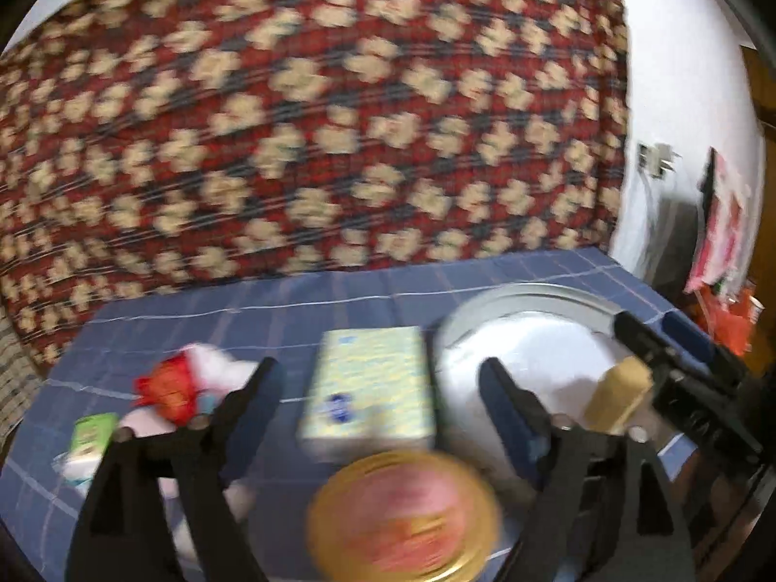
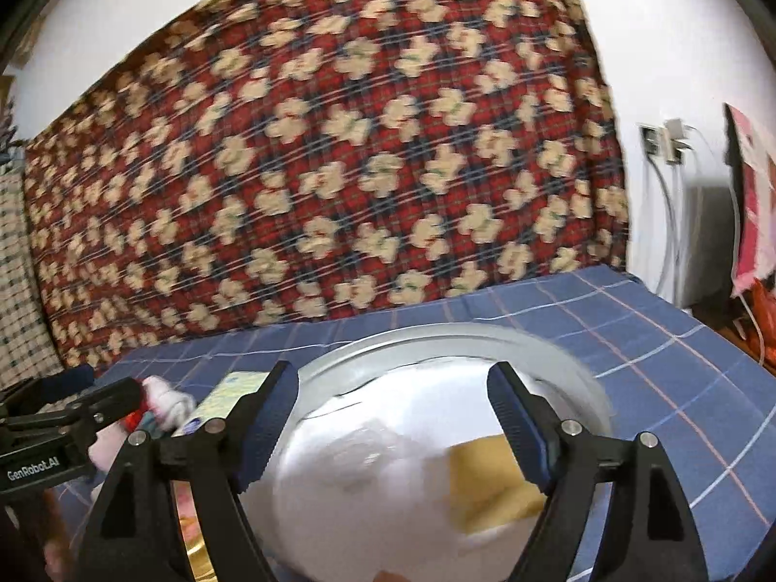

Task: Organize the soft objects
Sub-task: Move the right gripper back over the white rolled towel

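- Left gripper [image 1: 378,383]: jaws spread wide and pinching nothing; a tissue pack [image 1: 371,385] lies flat on the blue checked worktop [image 1: 242,300], between and just beyond the tips.
- Right gripper [image 2: 393,388]: jaws spread, empty, hanging over the metal bowl [image 2: 557,354], where a white soft wad [image 2: 368,475] and a yellow sponge [image 2: 490,480] lie below and between the tips.
- Handling, as judged: the tissue pack looks light and squashy under a slick wrapper; a pinch across its short sides should hold best without crushing it.
- Left of the left jaws sits a red-and-white plush [image 1: 179,383], soft and floppy, best taken by its bulk; a small green pack [image 1: 89,434] lies further left.
- A gold-rimmed lid [image 1: 402,514], blurred, sits nearer than the left jaws, close under the camera.
- The sponge should compress readily and weigh little.
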